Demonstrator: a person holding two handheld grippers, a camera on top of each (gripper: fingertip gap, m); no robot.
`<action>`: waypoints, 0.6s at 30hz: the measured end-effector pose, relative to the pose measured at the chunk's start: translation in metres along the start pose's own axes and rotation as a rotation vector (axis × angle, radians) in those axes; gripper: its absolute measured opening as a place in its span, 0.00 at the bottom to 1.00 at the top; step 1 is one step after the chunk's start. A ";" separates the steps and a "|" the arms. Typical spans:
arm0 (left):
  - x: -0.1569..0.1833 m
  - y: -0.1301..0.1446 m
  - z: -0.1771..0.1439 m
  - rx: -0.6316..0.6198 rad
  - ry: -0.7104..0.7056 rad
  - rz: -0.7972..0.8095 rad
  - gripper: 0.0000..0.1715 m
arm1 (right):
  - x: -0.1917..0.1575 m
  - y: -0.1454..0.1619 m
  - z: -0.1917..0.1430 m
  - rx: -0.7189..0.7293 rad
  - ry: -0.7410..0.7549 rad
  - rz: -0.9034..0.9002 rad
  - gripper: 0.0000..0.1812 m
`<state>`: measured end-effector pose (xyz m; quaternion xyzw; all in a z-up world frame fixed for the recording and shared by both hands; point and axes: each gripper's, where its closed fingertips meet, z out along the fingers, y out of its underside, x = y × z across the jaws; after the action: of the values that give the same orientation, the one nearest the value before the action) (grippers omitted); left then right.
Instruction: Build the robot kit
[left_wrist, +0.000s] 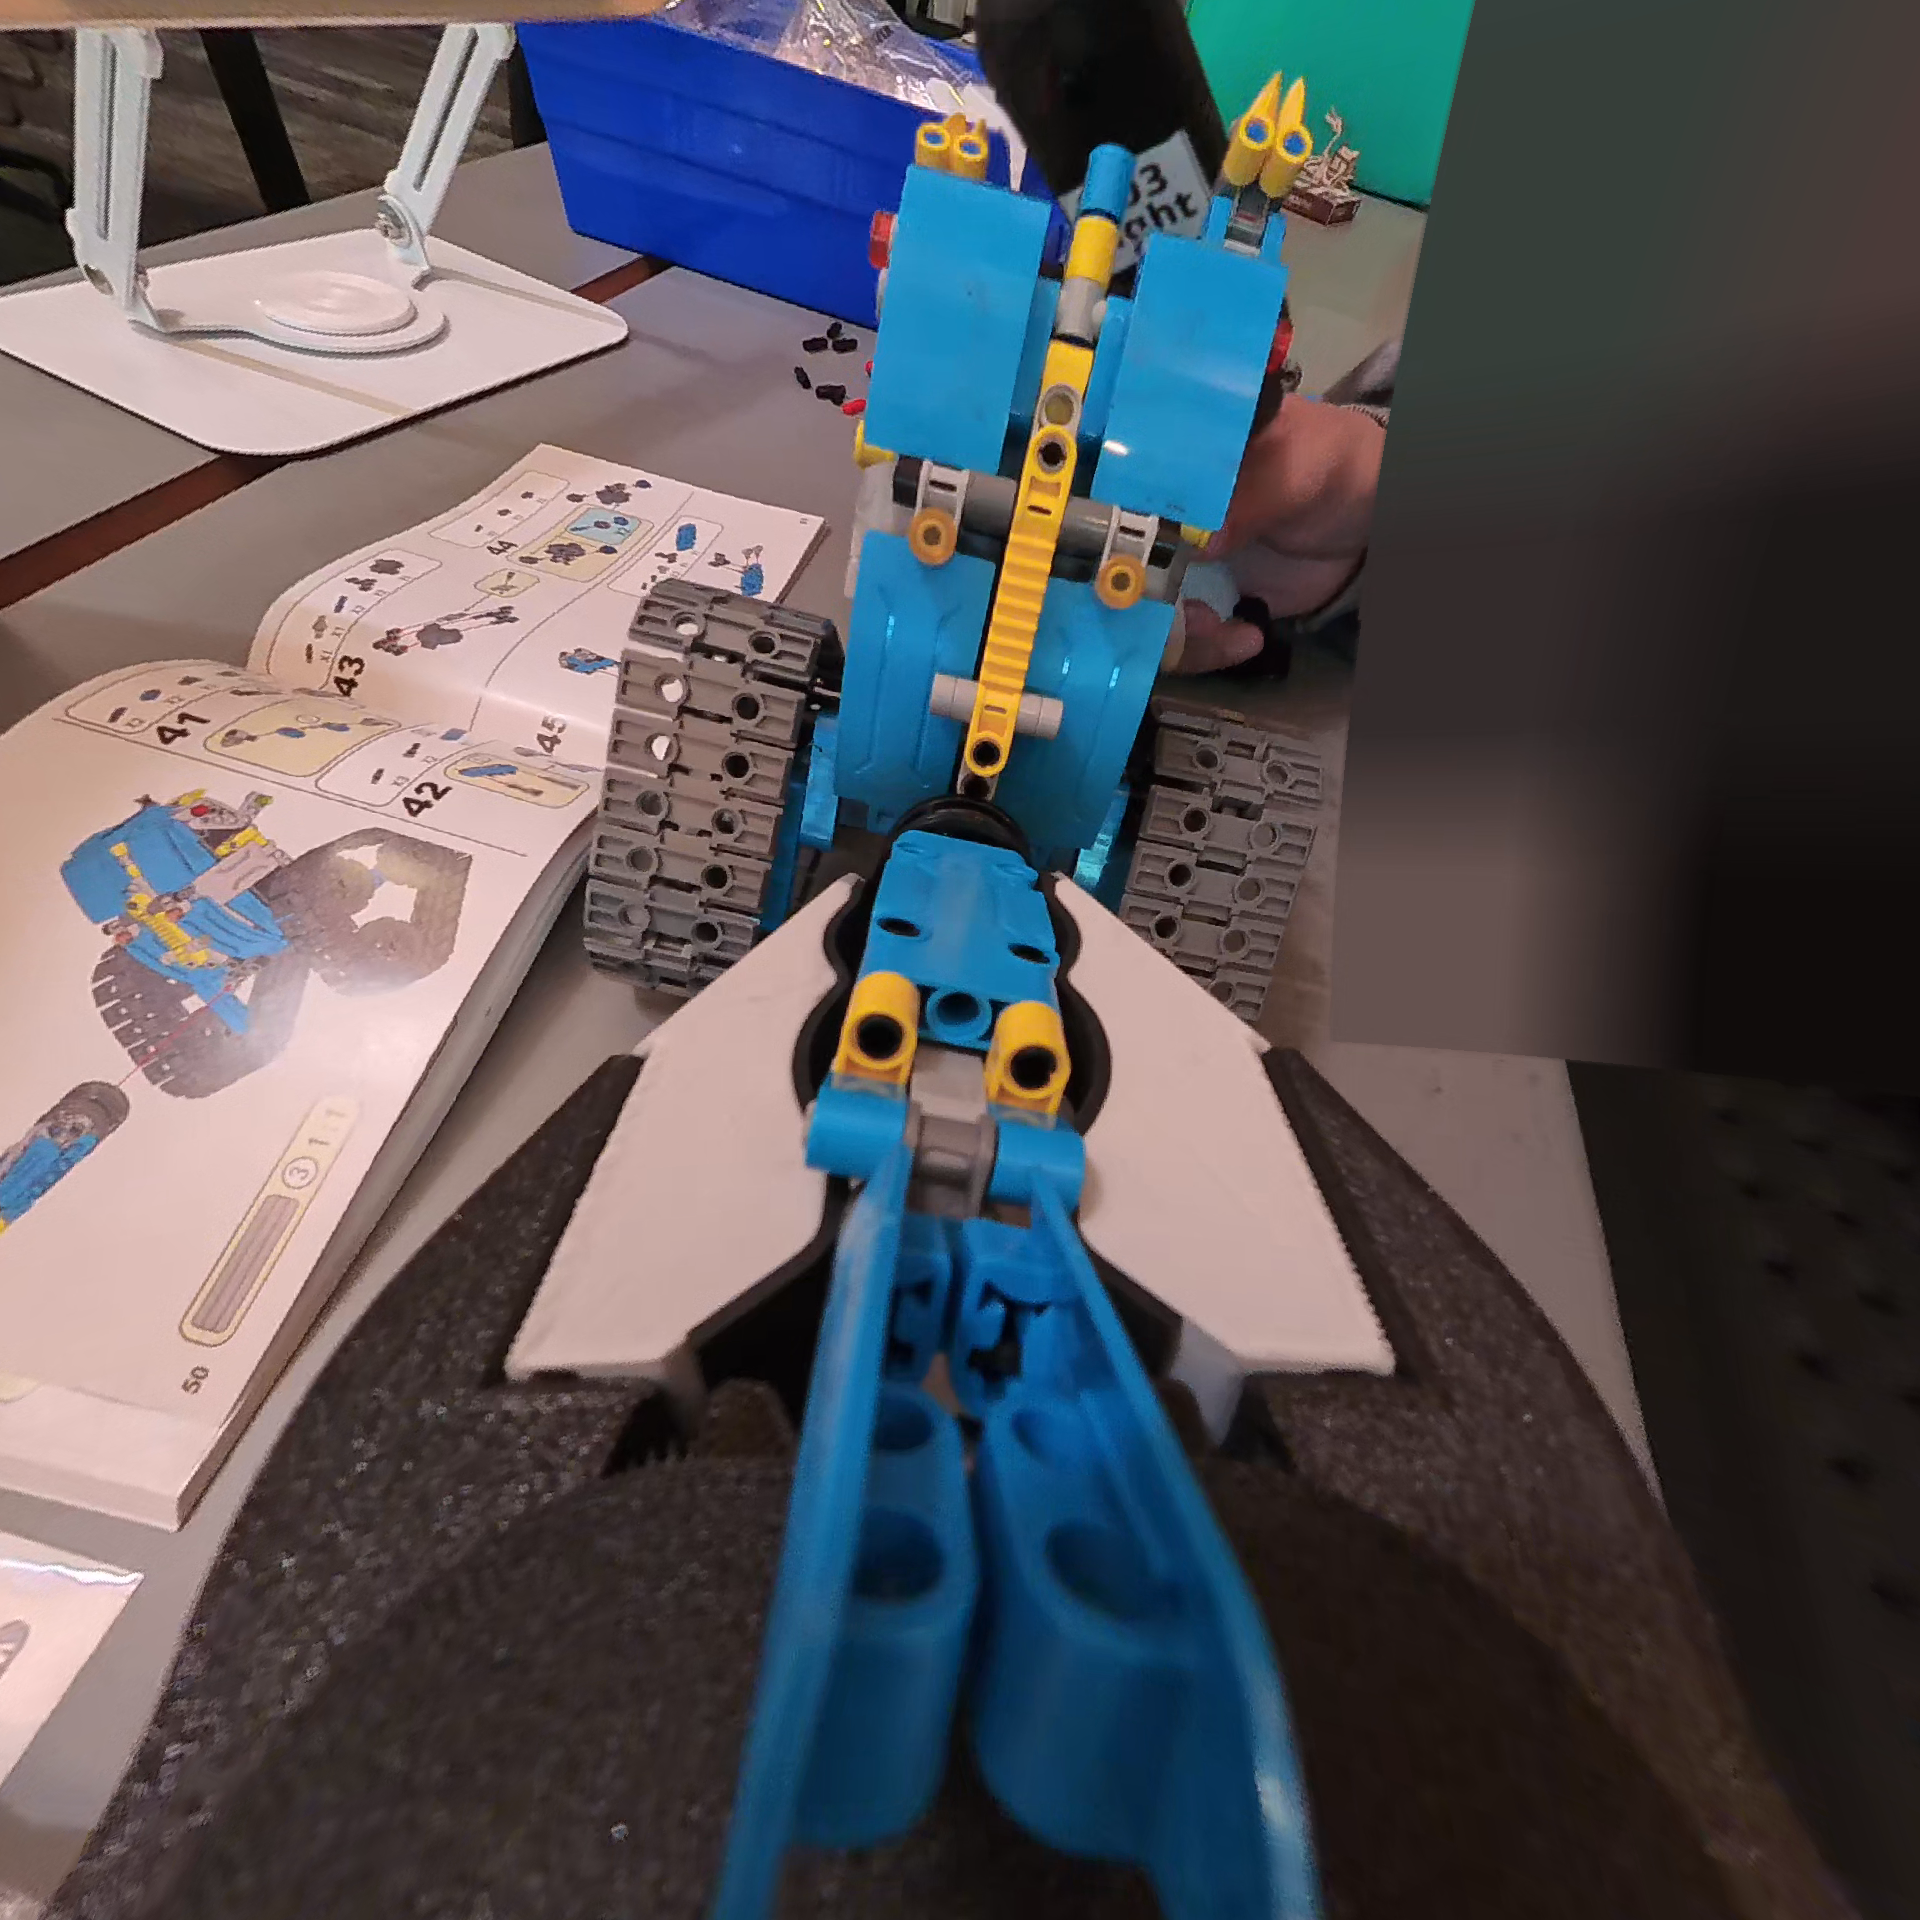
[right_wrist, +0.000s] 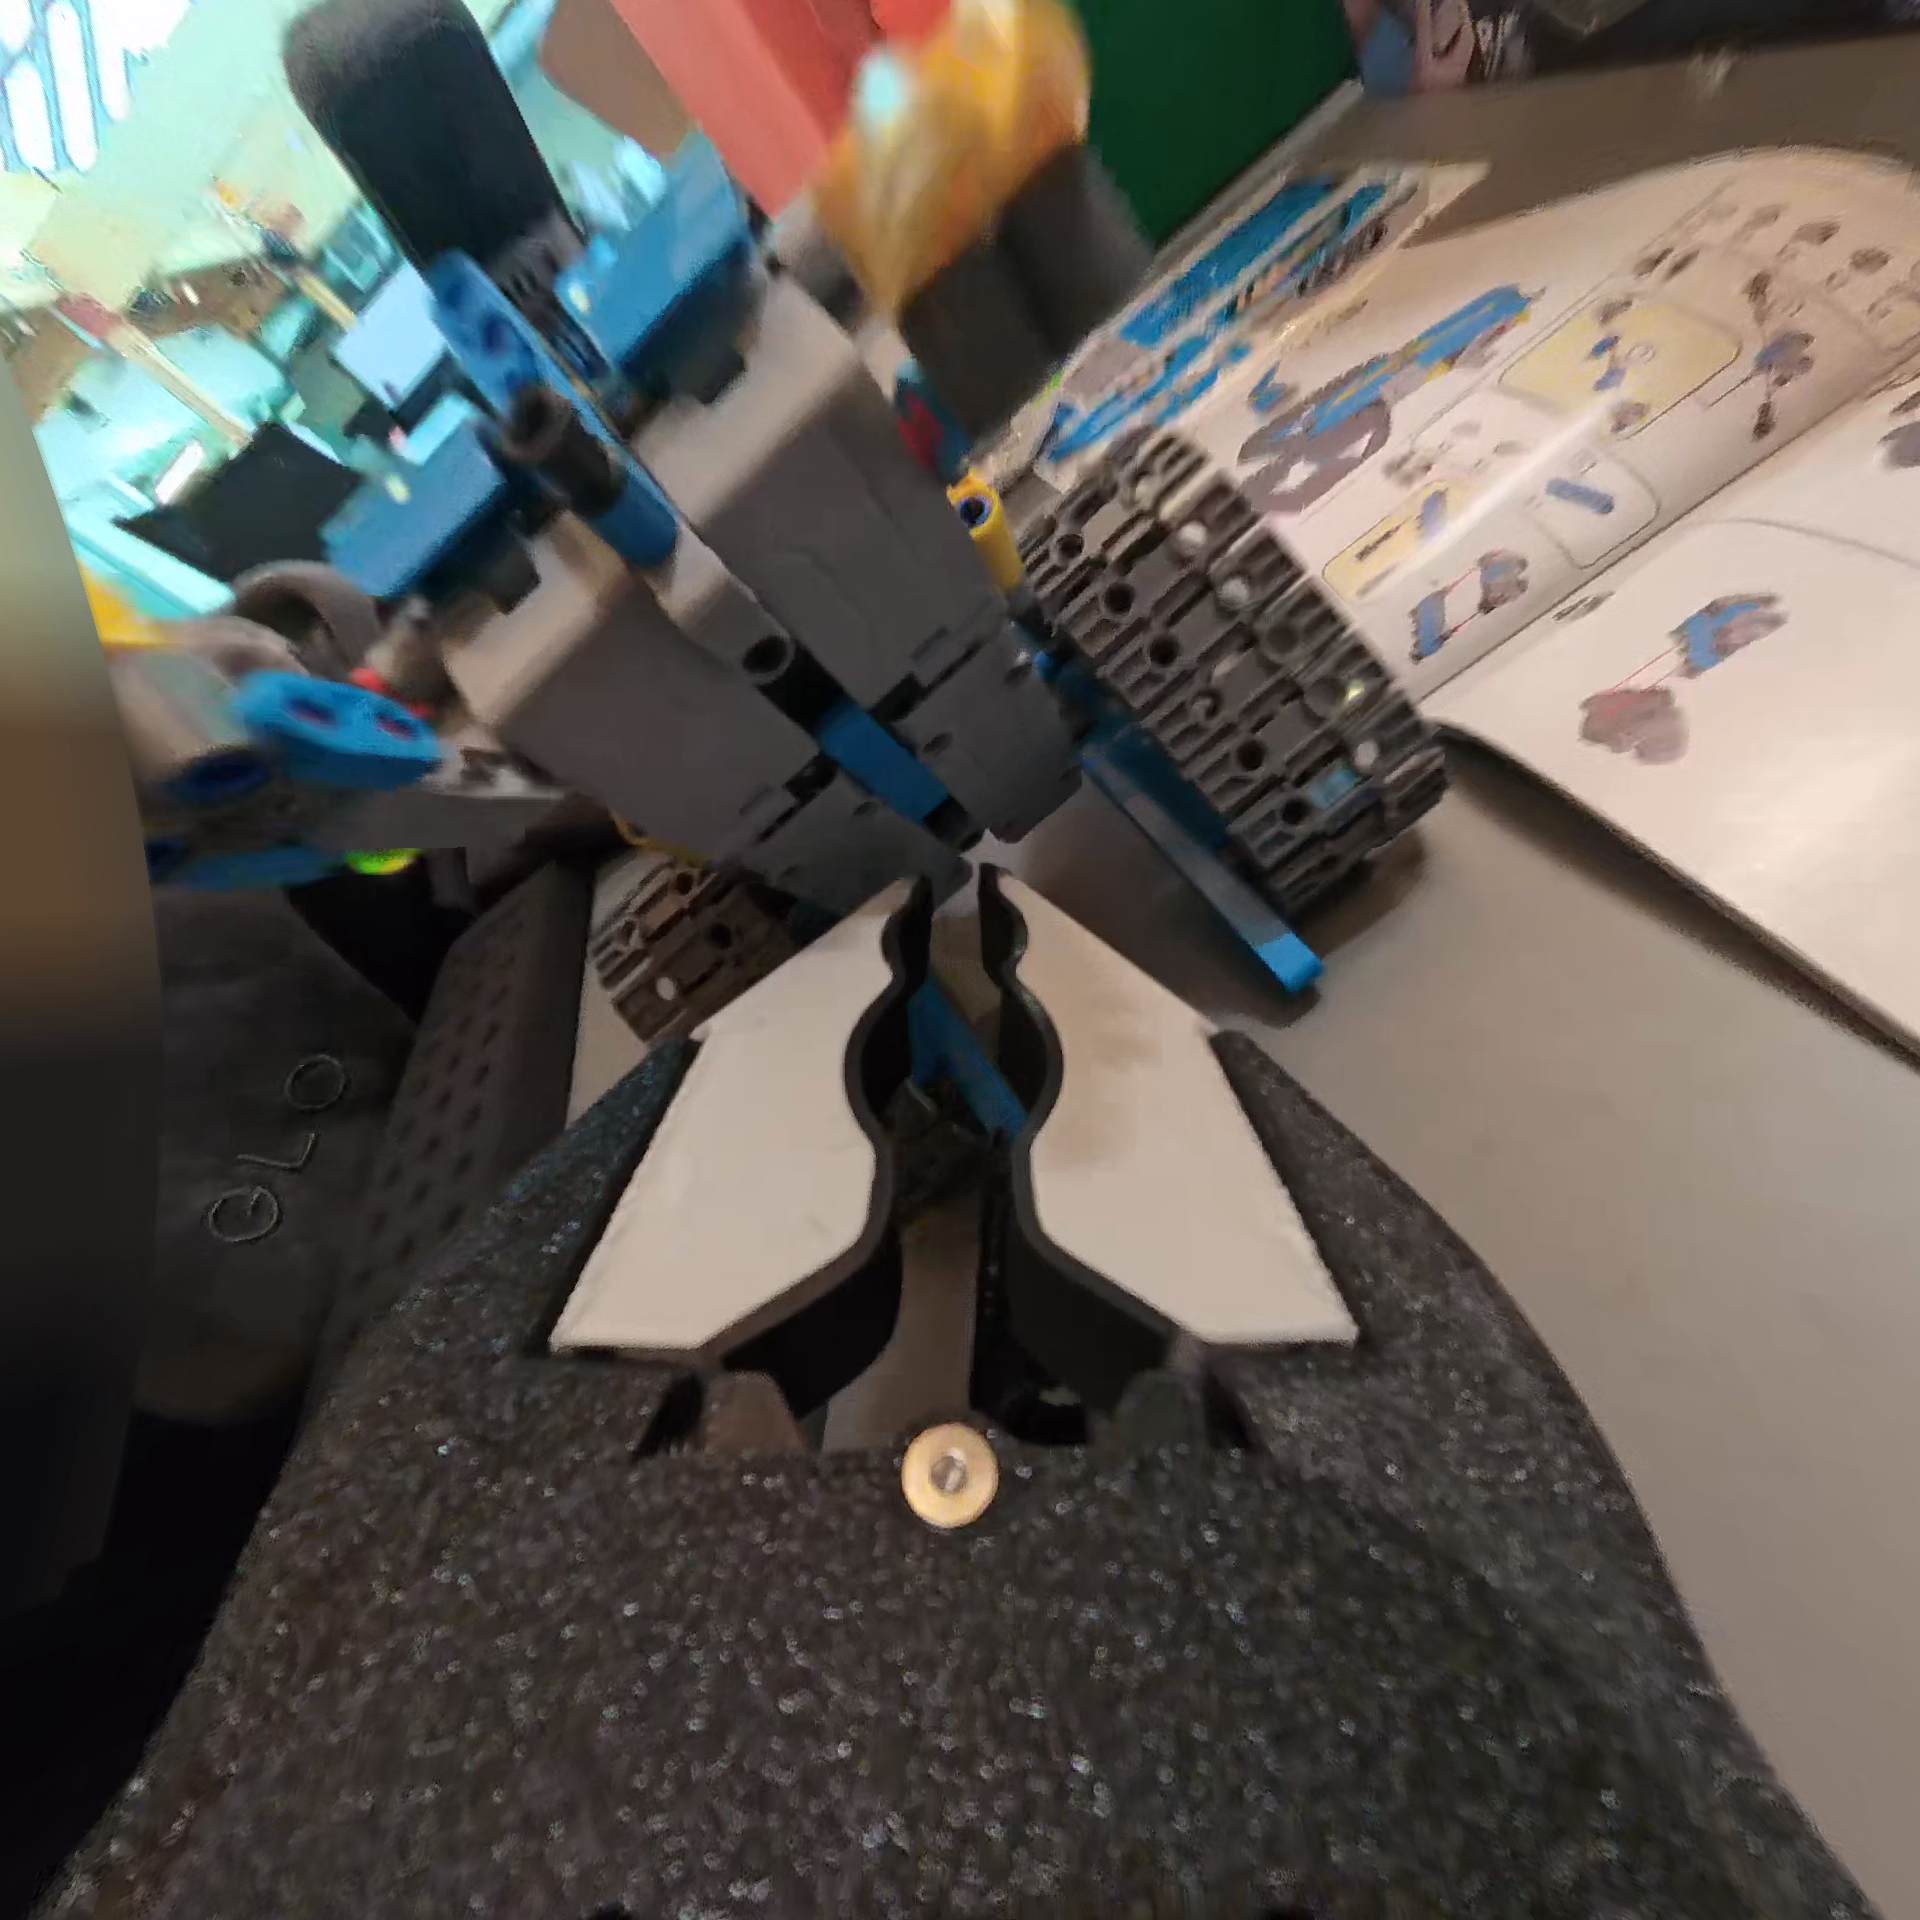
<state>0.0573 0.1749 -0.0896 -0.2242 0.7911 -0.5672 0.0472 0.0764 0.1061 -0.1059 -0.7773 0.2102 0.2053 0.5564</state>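
Even indoor light; right wrist view motion-blurred.

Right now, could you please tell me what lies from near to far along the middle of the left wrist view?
Left gripper, shut on the blue brick piece → tracked blue model → blue bin.

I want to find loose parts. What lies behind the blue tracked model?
Behind the tracked model, small black and red pins lie before a blue bin. The model hides the table directly behind it.
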 end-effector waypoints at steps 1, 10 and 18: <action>0.000 0.000 0.001 0.001 0.002 0.003 0.19 | 0.000 0.006 0.006 -0.040 0.010 -0.007 0.04; 0.003 0.001 0.002 -0.023 0.009 0.042 0.18 | -0.003 0.013 0.016 -0.102 0.038 -0.004 0.00; 0.001 0.001 0.004 -0.018 0.040 0.018 0.18 | -0.001 0.012 0.015 -0.107 0.051 -0.005 0.00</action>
<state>0.0573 0.1708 -0.0914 -0.2059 0.7990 -0.5639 0.0344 0.0673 0.1168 -0.1192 -0.8115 0.2112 0.1950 0.5087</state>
